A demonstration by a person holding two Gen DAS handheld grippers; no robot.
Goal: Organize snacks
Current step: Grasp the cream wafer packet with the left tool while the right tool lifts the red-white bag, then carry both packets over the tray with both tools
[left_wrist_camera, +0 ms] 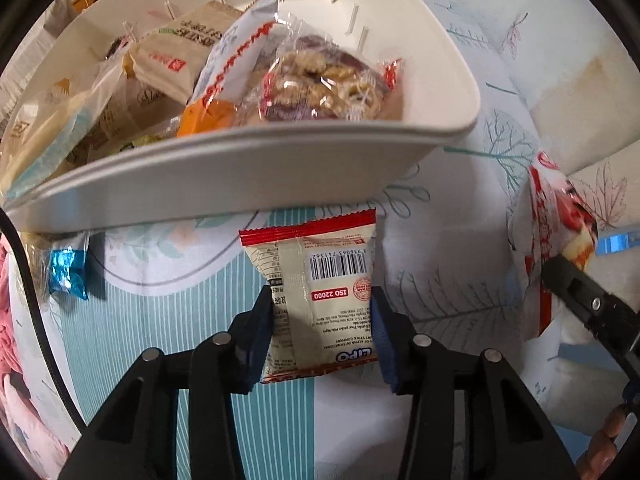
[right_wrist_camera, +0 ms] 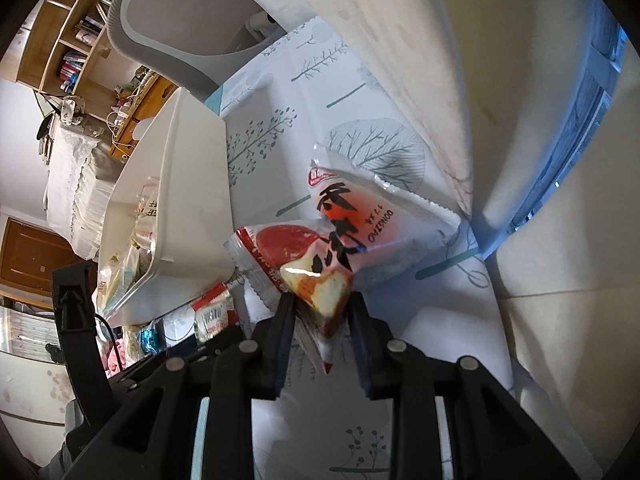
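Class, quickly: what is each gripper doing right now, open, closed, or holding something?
Left gripper: closed on the cream snack packet with the barcode.
Right gripper: closed on the red-and-white snack packet.

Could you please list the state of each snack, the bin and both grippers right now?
Left gripper: shut on the barcode packet.
Right gripper: shut on the red-and-white packet.
White bin: open-topped, holding many snacks.
Blue foil candy: loose on the bedsheet.
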